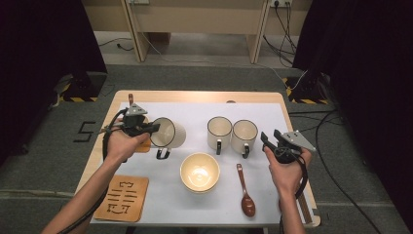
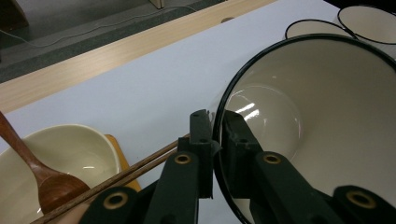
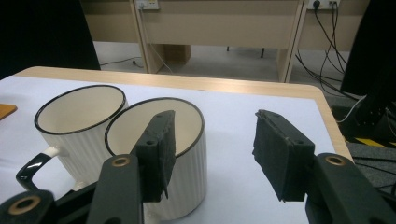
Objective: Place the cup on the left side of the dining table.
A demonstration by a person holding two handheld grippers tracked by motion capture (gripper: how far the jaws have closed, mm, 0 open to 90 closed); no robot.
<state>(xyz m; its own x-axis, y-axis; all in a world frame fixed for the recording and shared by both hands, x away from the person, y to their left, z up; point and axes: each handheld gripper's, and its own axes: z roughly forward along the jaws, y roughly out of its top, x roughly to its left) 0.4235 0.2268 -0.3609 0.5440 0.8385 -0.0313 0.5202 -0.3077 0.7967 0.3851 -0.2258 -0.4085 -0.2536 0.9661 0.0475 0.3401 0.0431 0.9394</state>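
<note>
Left gripper [image 2: 214, 135] jaws pinch tilted cream, black-rimmed mug [image 2: 317, 116].

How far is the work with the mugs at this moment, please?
Nothing looks finished yet. In hand: the left gripper is shut on the rim of a tilted mug, lifted near the left coaster. Left: two mugs stand upright side by side; the right gripper, jaws open, waits near them. The bowl and spoon lie untouched.

Two upright mugs [image 1: 231, 135] stand side by side at centre; a cream bowl [image 1: 199, 171] and wooden spoon [image 1: 245, 192] lie nearer.
</note>
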